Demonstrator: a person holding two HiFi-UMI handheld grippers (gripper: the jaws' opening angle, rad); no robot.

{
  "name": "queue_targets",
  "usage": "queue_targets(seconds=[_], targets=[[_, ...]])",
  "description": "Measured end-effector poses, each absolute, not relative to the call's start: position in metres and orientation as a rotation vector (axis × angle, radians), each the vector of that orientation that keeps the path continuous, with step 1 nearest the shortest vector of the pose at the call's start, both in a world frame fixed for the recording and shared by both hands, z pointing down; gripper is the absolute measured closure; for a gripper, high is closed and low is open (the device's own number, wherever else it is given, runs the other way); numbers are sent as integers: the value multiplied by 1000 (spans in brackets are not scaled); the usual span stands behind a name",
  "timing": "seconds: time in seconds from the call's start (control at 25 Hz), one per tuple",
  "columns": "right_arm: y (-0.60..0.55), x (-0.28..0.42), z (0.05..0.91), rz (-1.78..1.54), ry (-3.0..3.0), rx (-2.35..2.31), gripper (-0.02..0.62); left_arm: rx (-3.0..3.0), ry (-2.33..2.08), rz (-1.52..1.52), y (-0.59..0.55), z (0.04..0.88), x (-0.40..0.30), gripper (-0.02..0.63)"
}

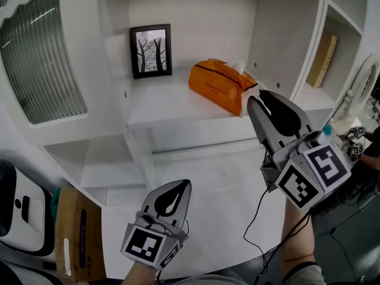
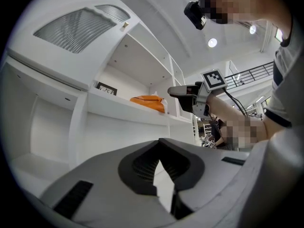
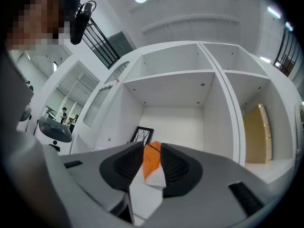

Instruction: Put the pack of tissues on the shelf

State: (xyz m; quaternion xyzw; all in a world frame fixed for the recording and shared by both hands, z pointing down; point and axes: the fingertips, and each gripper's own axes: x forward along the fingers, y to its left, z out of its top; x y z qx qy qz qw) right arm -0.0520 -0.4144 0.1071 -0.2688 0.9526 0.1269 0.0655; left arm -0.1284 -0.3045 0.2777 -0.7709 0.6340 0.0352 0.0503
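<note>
The orange pack of tissues lies on the white shelf, to the right of a picture frame, with white tissue showing at its top. My right gripper hovers just off the pack's right front corner, pointing at it. Its jaws stand a little apart with nothing pressed between them. In the right gripper view the pack shows through that gap. My left gripper hangs low in front of the unit, shut and empty. From the left gripper view the pack sits on the shelf, with the right gripper beside it.
A black-framed tree picture leans against the compartment's back wall. A tan book stands in the compartment to the right. A cardboard box and a white machine are at the lower left. A black cable trails below the right gripper.
</note>
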Motion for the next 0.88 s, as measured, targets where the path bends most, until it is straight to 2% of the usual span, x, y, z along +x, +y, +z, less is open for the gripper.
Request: queue_targets(seconds=[0.88], targets=[[-305, -32, 175, 227, 2906, -878, 560, -2556, 1682, 91, -248, 290, -97, 580]])
